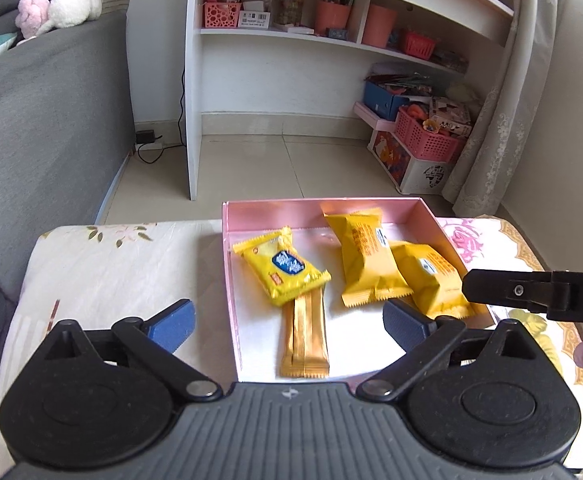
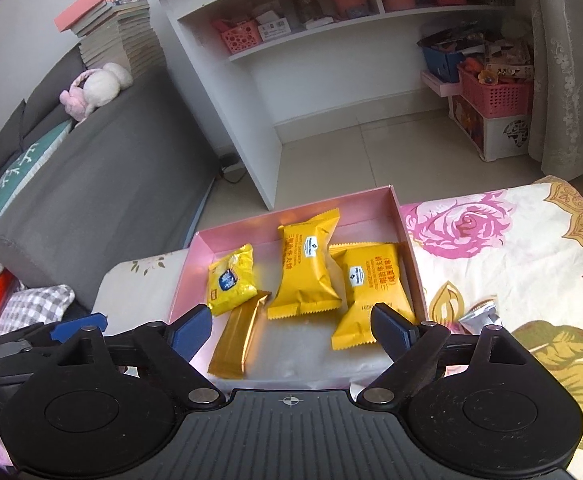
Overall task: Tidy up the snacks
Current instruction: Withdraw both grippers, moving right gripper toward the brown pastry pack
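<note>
Both the left tongs (image 1: 287,316) and right tongs (image 2: 291,324) gape wide, holding nothing, above the pink box (image 2: 409,248) where four snacks lie. A silver packet (image 2: 481,316) remains outside on the worktop (image 2: 531,240); likely risk: crushing it or nudging the box.

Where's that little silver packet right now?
In the right wrist view, the silver packet lies on the floral cloth, outside the pink box to its right, just beyond the right gripper.
</note>
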Motion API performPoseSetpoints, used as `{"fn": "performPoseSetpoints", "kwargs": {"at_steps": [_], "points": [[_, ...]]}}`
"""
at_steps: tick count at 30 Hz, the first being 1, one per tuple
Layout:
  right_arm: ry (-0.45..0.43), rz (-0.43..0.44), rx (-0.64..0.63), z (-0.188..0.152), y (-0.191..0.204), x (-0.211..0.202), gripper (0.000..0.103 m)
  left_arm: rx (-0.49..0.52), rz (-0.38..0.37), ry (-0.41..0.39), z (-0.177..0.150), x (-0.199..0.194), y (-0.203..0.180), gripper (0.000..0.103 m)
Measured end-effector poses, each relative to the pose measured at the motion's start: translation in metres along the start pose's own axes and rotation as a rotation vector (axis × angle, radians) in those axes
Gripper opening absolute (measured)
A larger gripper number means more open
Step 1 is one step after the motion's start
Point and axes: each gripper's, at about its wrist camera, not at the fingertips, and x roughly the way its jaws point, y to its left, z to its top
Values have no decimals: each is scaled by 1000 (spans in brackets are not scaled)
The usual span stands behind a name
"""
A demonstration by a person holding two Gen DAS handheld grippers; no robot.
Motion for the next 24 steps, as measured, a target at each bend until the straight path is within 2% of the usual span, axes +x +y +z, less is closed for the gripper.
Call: {"fn": "performPoseSetpoints", "kwargs": {"at_steps": [12,19,24], "points": [[5,-14,-35,-44,15,-46,96,-9,6,66,-50,-36,2,103],[13,-26,-60,-73,18,-52,97,-10,24,62,-75,-47,4,103],[16,-48,-128,-99,20,-51,97,58,66,27,-98,-52,7,103]]}}
